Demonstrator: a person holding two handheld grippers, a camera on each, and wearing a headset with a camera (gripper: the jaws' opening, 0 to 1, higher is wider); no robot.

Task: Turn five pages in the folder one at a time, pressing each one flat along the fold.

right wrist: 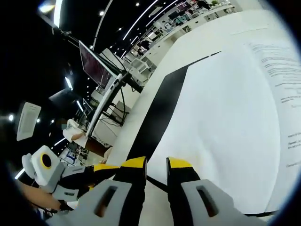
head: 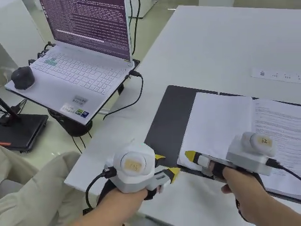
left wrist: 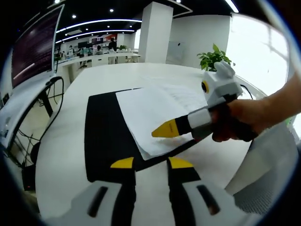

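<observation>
In the head view, your left gripper (head: 167,165) sits just off the open folder's (head: 169,117) near corner. Your right gripper (head: 190,155) tips the white page's (head: 216,117) corner. In the left gripper view, its jaws are spread with the folder just ahead. In the right gripper view, the jaws are nearly together at the page edge, and you cannot tell whether they pinch it.

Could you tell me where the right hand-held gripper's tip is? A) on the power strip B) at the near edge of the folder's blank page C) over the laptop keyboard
B: the right hand-held gripper points at the near edge of the blank page.
</observation>
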